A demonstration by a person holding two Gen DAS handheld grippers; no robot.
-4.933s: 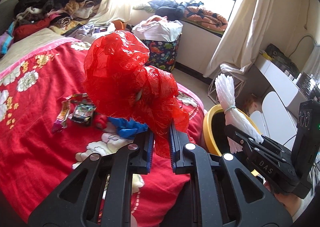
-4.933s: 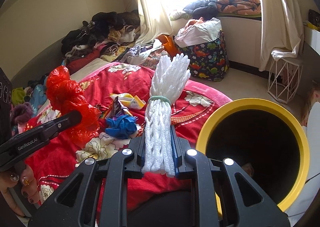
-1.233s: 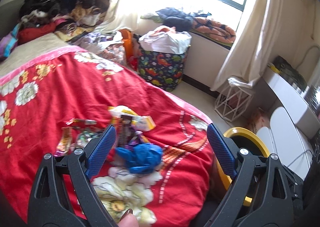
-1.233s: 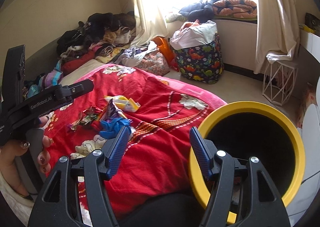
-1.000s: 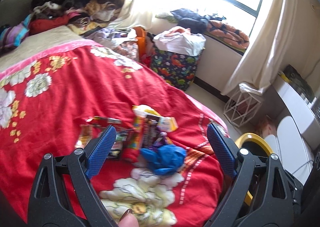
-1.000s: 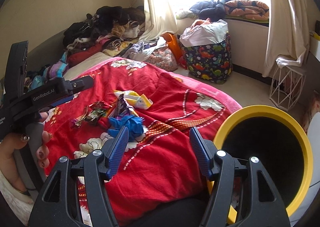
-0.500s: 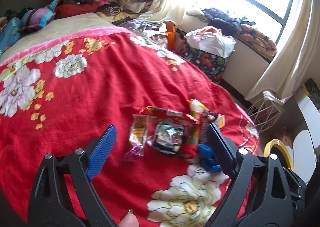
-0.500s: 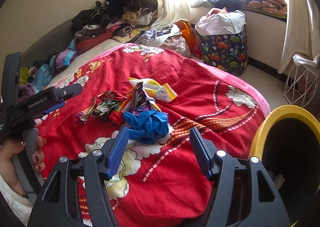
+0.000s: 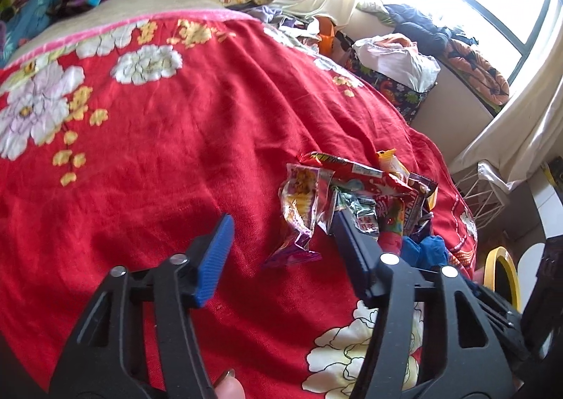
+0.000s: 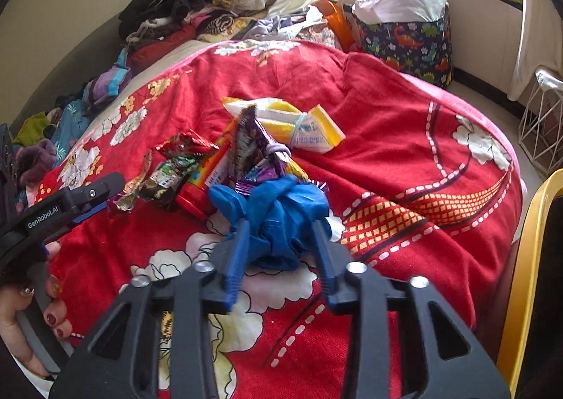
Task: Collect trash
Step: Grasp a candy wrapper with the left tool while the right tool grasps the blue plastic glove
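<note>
A pile of snack wrappers (image 9: 355, 195) lies on the red flowered bedspread (image 9: 176, 138). My left gripper (image 9: 281, 237) is open, low over the spread, with a crinkled yellow-purple wrapper (image 9: 302, 209) between its fingers. My right gripper (image 10: 279, 240) is open with its fingers on either side of a crumpled blue glove (image 10: 278, 212), not closed on it. Behind the glove lie a purple wrapper (image 10: 250, 149) and a yellow packet (image 10: 292, 124). The yellow bin (image 10: 524, 276) stands at the right edge, also seen in the left wrist view (image 9: 499, 272).
Piled clothes (image 10: 197, 8) sit at the head of the bed. A dinosaur-print hamper (image 10: 408, 33) and a white wire stool (image 10: 545, 117) stand on the floor by the window. The left gripper (image 10: 70, 209) shows at the left of the right wrist view.
Both grippers dropped closer to the bedspread. The left one now brackets a wrapper at the pile's edge; the right one has narrowed around the blue glove.
</note>
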